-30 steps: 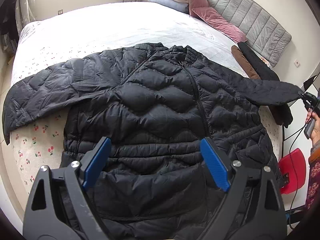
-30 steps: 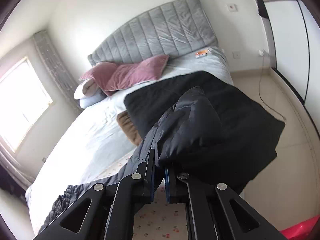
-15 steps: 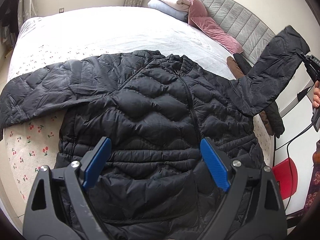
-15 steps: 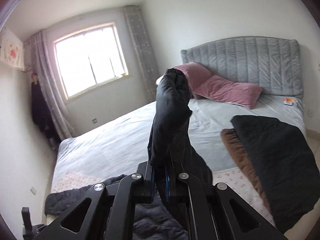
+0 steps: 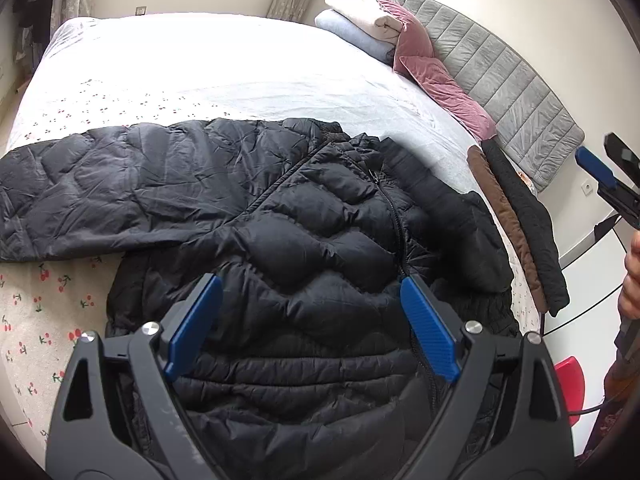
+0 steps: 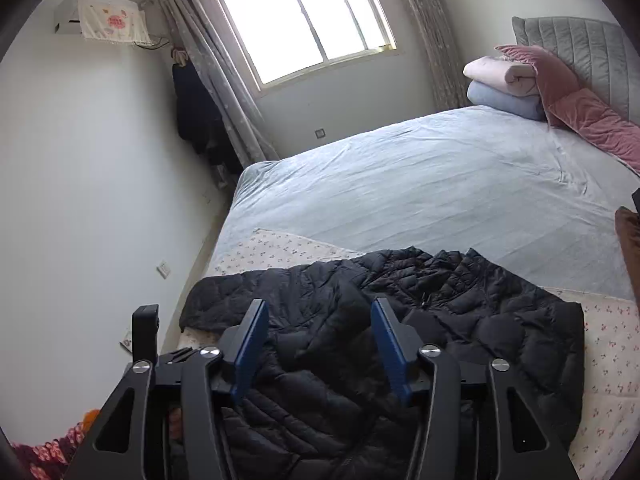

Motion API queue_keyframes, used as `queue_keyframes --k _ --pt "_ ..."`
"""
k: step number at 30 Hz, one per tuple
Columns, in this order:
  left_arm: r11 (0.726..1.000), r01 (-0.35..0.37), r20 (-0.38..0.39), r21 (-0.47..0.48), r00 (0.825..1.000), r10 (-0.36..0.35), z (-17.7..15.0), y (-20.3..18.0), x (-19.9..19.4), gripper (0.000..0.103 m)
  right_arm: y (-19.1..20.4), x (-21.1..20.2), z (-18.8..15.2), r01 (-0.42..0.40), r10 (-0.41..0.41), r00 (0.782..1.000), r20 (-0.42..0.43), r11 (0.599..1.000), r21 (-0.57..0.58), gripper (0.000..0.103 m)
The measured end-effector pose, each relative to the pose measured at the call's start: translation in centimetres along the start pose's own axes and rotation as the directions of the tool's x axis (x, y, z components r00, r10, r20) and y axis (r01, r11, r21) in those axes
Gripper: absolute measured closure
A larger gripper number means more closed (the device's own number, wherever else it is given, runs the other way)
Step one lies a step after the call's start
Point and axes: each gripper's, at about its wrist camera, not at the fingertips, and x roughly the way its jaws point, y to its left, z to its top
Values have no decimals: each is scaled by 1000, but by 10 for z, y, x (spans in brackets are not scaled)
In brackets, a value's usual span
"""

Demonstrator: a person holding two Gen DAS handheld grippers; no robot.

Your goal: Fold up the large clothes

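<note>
A black quilted jacket (image 5: 304, 232) is lying front-up across the foot of the bed (image 5: 224, 68), zipper (image 5: 394, 216) running up the middle toward the collar. Its one sleeve (image 5: 104, 188) is stretching out flat away from the zipper over the cherry-print cloth (image 5: 36, 320) that is covering this end of the bed. The other sleeve (image 5: 452, 216) is lying folded inward over the jacket's chest, just beside the zipper.

The left gripper (image 5: 310, 328) is hovering above the jacket's lower front with its blue pads (image 5: 194, 324) spread wide and nothing between them. The right gripper (image 6: 320, 344) is likewise standing wide, holding nothing, and is pointing over the jacket from the folded-sleeve side; in the left wrist view it is showing at the frame edge (image 5: 608, 176), well apart from the jacket, with the person's hand (image 5: 632, 276) below it.

Beyond the jacket, toward the headboard (image 5: 512, 92), a folded brown garment (image 5: 504, 216) and a black garment (image 5: 528, 220) are lying side by side along the bed's edge, near the folded sleeve. Pink pillows (image 5: 440, 80) are leaning against the headboard, with a rolled white blanket (image 5: 360, 10) sitting on top of a pale blue one (image 5: 352, 34) beside them. On the far side of the bed from the jacket, a window (image 6: 304, 16) is letting in bright light, with curtains (image 6: 216, 80) hanging at each side.
</note>
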Motion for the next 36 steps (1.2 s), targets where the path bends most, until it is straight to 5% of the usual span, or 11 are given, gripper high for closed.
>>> queue_keyframes --k 4,10,13,15,18,21,23,25,26,30,36 --pt "1000 2 -29 11 1000 -2 8 -11 30 12 -68 -7 -10 150 -149 989 -20 987 63 42" --pt "996 -60 -77 71 995 65 18 -30 86 28 -232 -17 -54 402 -379 915 -136 877 263 42" --pt "996 -64 -88 64 994 70 20 -34 105 53 -296 -8 -90 469 -426 883 -197 794 386 42" --pt "997 -46 -87 68 995 52 21 -38 115 83 -330 0 -113 441 -386 897 -215 748 496 42" --pt "995 -46 -53 94 997 51 23 -48 126 89 -352 17 -139 336 -288 940 -181 705 624 91" --pt "972 -155 -104 177 979 175 22 -53 141 89 -352 26 -148 552 -466 831 -304 628 549 94" --pt "959 -160 -114 234 975 190 26 -53 137 81 -349 30 -146 593 -490 805 -334 636 494 90" --pt "938 -190 -70 289 973 219 41 -51 126 53 -343 26 -133 632 -518 775 -362 634 446 83" --pt "928 -205 -19 313 975 221 52 -49 119 39 -339 22 -123 625 -524 781 -341 651 432 77" --pt "902 -242 67 358 970 234 110 -38 129 37 -313 28 -63 538 -496 843 -207 773 338 41" --pt "890 -196 -39 411 972 232 175 -19 215 37 -281 132 11 418 -399 897 -189 905 78 37"
